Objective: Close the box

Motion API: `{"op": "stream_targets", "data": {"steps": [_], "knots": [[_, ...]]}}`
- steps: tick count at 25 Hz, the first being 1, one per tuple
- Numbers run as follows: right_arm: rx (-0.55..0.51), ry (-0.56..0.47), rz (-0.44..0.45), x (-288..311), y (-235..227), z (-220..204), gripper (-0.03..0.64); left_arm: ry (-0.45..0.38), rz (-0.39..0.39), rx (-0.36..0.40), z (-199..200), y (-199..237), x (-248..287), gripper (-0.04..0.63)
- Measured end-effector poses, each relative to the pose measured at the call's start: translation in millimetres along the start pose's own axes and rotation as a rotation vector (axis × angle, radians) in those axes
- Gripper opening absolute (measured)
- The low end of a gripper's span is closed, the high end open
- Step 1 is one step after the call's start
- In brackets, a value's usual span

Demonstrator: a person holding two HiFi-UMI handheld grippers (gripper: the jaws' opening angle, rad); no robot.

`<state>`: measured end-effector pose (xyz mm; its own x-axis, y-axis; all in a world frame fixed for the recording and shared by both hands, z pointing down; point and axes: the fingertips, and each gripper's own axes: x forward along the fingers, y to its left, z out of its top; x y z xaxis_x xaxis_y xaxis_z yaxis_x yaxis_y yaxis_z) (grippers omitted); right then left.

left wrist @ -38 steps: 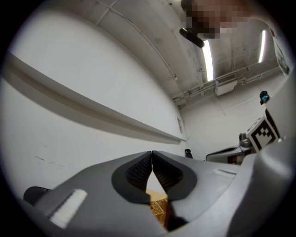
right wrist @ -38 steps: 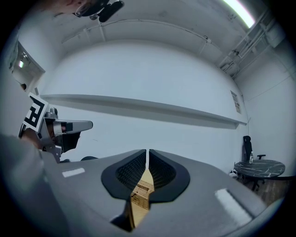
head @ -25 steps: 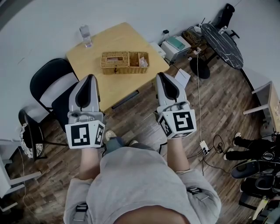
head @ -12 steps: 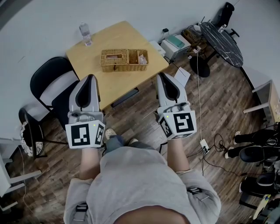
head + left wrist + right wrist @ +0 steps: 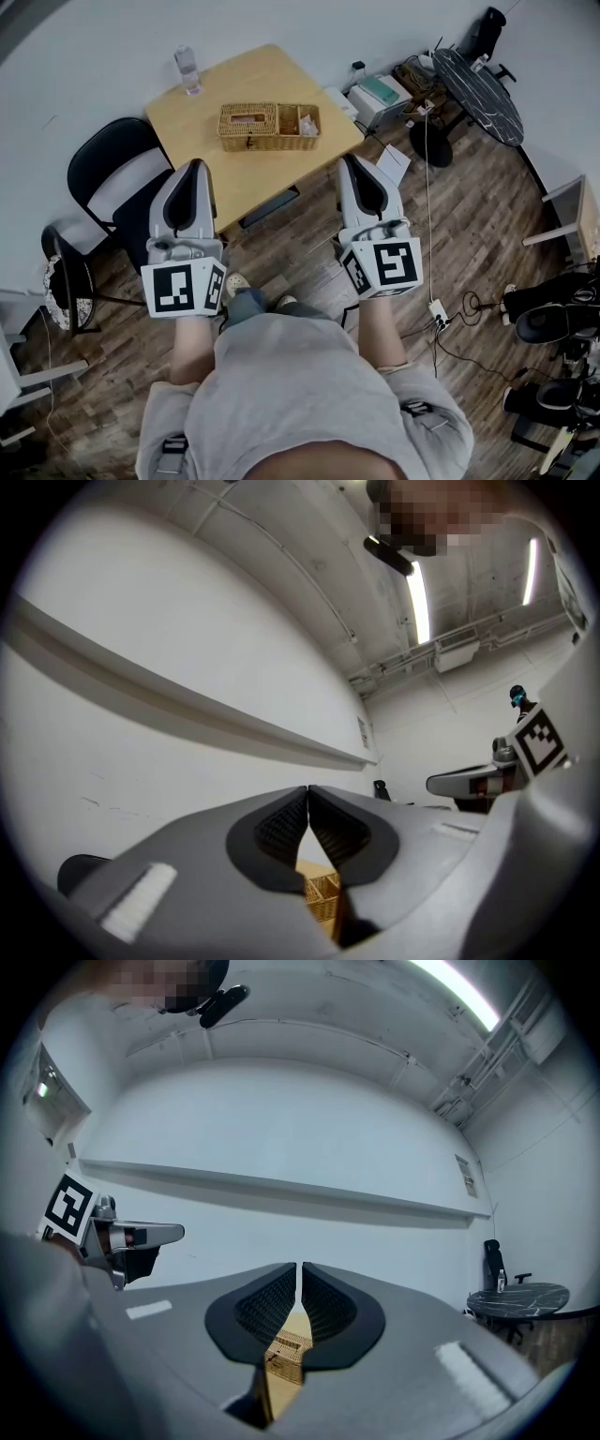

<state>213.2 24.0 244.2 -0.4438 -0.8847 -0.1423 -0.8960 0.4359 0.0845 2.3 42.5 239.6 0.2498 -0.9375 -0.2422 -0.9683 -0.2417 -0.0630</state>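
Little moved: left gripper (image 5: 194,167) and right gripper (image 5: 350,161), jaws closed, empty; wicker box (image 5: 269,127) lies crosswise at twelve o'clock, equidistant.

wooden table (image 5: 234,173) | bottle (image 5: 188,72) at its corner | black chair (image 5: 117,178) beside it | dark round table (image 5: 476,94)

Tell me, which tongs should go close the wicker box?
Probably the right tongs: the rectangular woven wicker box on the light wooden table has its uncovered half on that side. The left tongs face its covered half. Both are shut, short of it.
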Motion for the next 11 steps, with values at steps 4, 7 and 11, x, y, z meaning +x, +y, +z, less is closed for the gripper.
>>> {"op": "stream_targets", "data": {"steps": [4,7,11], "knots": [[-0.001,-0.005,0.002,-1.3,0.4,0.8,0.022,0.001,-0.001,0.002,-0.6,-1.5,-1.8,0.059],[-0.003,-0.001,0.005,-1.7,1.2,1.9,0.021,0.000,-0.001,0.002,-0.2,-2.4,-2.4,0.060],[-0.004,-0.001,0.007,-1.3,1.9,2.2,0.021,0.000,-0.001,0.004,0.3,-2.2,-2.5,0.058]]}}
